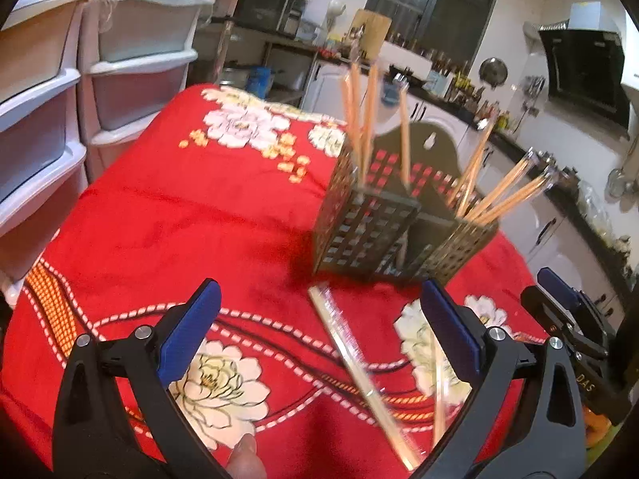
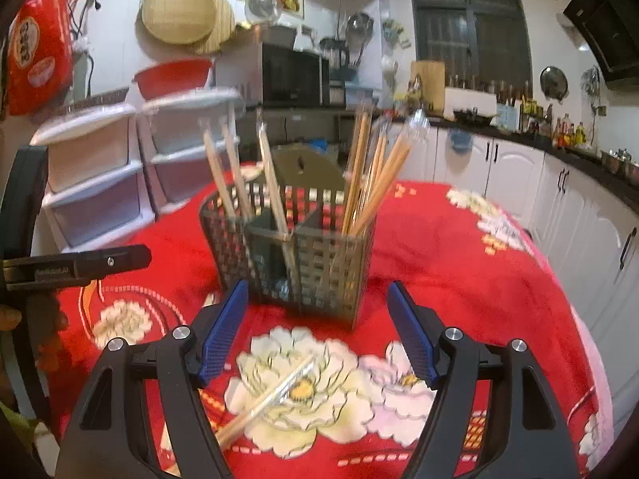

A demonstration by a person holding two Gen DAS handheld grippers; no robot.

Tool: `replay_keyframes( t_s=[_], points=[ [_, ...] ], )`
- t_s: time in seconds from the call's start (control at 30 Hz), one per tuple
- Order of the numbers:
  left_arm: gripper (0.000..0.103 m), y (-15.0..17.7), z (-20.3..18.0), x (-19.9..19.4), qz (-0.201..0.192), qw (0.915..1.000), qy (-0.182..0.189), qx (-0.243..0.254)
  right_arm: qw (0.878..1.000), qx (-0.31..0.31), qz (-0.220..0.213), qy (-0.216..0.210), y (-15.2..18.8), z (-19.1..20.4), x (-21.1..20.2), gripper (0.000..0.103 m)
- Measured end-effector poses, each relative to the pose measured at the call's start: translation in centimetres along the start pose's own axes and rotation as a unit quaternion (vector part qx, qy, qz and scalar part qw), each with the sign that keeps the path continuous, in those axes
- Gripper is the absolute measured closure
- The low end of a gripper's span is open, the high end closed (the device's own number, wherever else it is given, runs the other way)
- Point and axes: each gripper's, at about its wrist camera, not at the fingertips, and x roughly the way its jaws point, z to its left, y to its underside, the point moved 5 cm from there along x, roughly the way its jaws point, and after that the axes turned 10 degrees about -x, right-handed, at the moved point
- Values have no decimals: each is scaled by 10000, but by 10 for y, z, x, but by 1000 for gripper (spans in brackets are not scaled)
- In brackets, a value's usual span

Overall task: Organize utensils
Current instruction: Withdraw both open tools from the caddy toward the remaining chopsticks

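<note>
- On the red floral cloth (image 1: 167, 207) we see the slotted utensil holder (image 1: 371, 235) standing upright at twelve o'clock from both grippers; chopsticks (image 2: 361, 175) lean in its compartments
- We hold the left gripper (image 1: 319, 315) with its jaws wide apart, gripping nothing; a wrapped chopstick pair (image 1: 355, 375) lies flat on the cloth between its fingers, running from eleven to five o'clock
- We hold the right gripper (image 2: 317, 327) spread too, empty; the same pair lies below it at seven o'clock, across a white flower
- At ten o'clock stand plastic drawers (image 2: 100, 183)
</note>
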Motion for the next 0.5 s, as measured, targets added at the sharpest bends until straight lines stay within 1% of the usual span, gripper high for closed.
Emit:
replay_keyframes(
  t_s=[0.23,0.5],
  points=[
    [12,12,13,10,180,9997,-145,-23,9979,155,595,-192,28,9,21,33],
    [12,25,14,25,538,9985,-115,41,9906,418,1142,-625,48,19,41,33]
  ],
)
